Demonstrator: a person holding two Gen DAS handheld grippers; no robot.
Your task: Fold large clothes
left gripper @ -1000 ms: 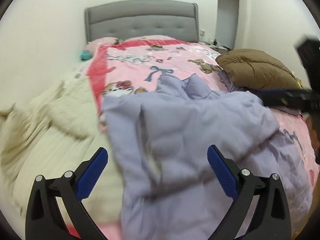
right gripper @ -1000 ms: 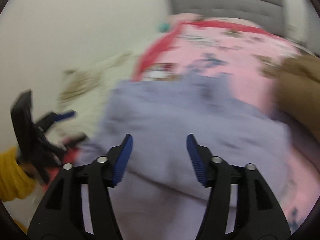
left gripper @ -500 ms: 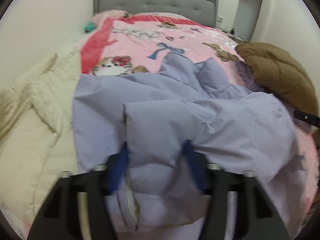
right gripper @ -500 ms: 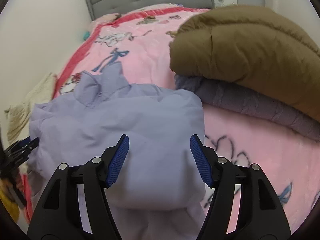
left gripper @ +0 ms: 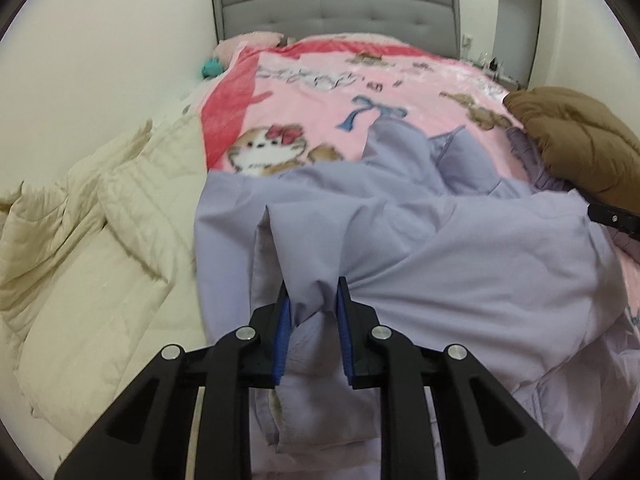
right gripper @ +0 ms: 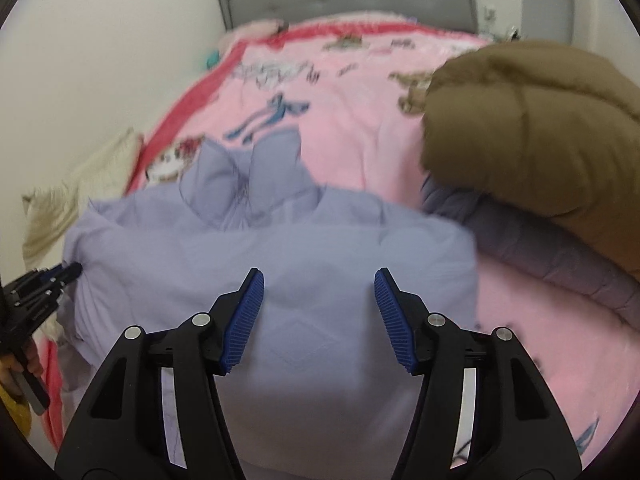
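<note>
A large lavender padded jacket [left gripper: 420, 240] lies spread on the pink bed cover, collar toward the headboard. My left gripper [left gripper: 312, 292] is shut on a bunched fold of the jacket at its near left part. In the right wrist view the jacket [right gripper: 280, 240] fills the middle. My right gripper [right gripper: 318, 280] is open just above the jacket's near right part, nothing between its pads. The left gripper also shows at the far left of the right wrist view [right gripper: 68, 270], at the jacket's left edge.
A pink cartoon blanket [left gripper: 340, 92] covers the bed. A folded brown puffy garment [right gripper: 532, 128] lies on a grey-purple one [right gripper: 540, 248] at the right. A cream quilt [left gripper: 80, 240] is heaped at the left by the wall. A grey headboard [left gripper: 336, 8] stands at the back.
My left gripper moved in over the jacket and closed on a fold of it. My right gripper swung right, then back over the jacket's near part, still open.
</note>
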